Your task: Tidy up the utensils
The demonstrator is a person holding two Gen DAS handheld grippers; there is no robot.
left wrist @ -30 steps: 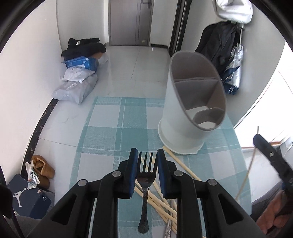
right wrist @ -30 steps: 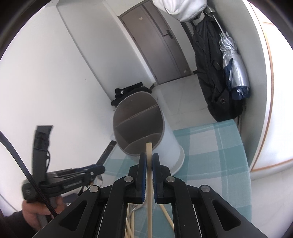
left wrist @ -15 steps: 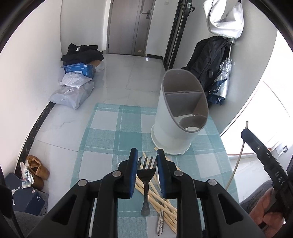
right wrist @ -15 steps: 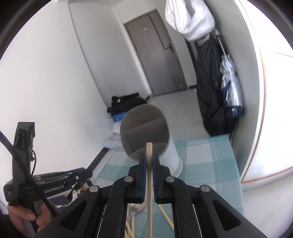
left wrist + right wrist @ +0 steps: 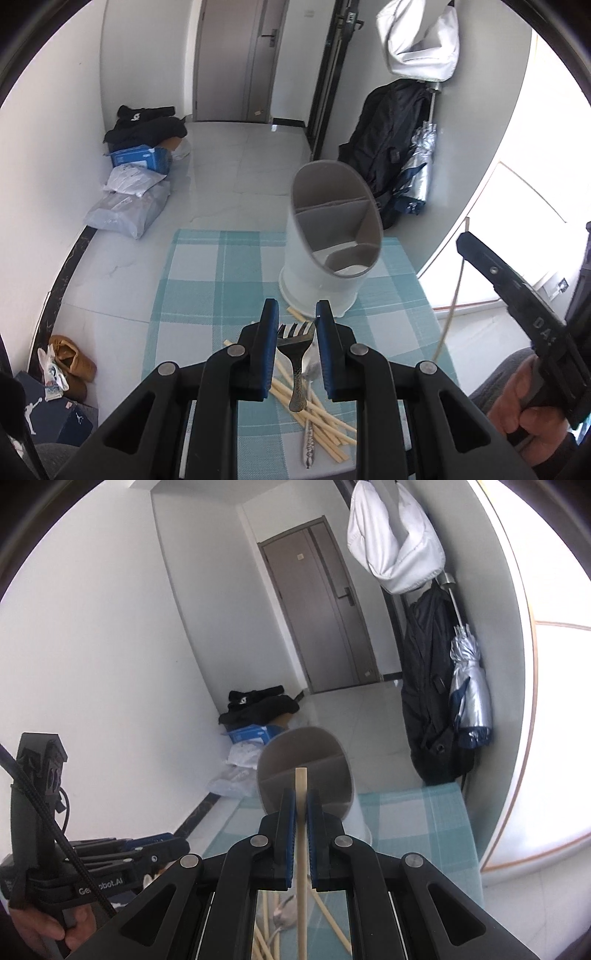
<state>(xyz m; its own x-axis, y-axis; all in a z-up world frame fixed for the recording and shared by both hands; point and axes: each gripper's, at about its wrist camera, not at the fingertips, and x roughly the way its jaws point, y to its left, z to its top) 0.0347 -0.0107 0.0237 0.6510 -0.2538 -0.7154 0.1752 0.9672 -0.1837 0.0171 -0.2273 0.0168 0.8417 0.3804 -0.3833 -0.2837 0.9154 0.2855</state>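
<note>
My left gripper [image 5: 295,314] is shut on a metal fork [image 5: 297,360], tines forward, held above the table. My right gripper [image 5: 301,794] is shut on a wooden chopstick [image 5: 302,849] that pokes out past the fingertips. A grey utensil holder [image 5: 332,236] with divided compartments stands on the teal checked tablecloth [image 5: 207,288] ahead of the left gripper; it also shows in the right wrist view [image 5: 306,771] beyond the chopstick tip. Several loose chopsticks [image 5: 314,410] and a metal spoon [image 5: 308,435] lie on the cloth below the fork.
The right gripper and hand show at the right of the left wrist view [image 5: 524,317]. The left gripper shows at the lower left of the right wrist view [image 5: 110,860]. Bags [image 5: 129,206] and shoes [image 5: 74,362] lie on the floor; a coat and umbrella [image 5: 443,701] hang right.
Both grippers have risen and drawn back from the holder, which now looks smaller and farther. The fork and chopstick stay gripped.
</note>
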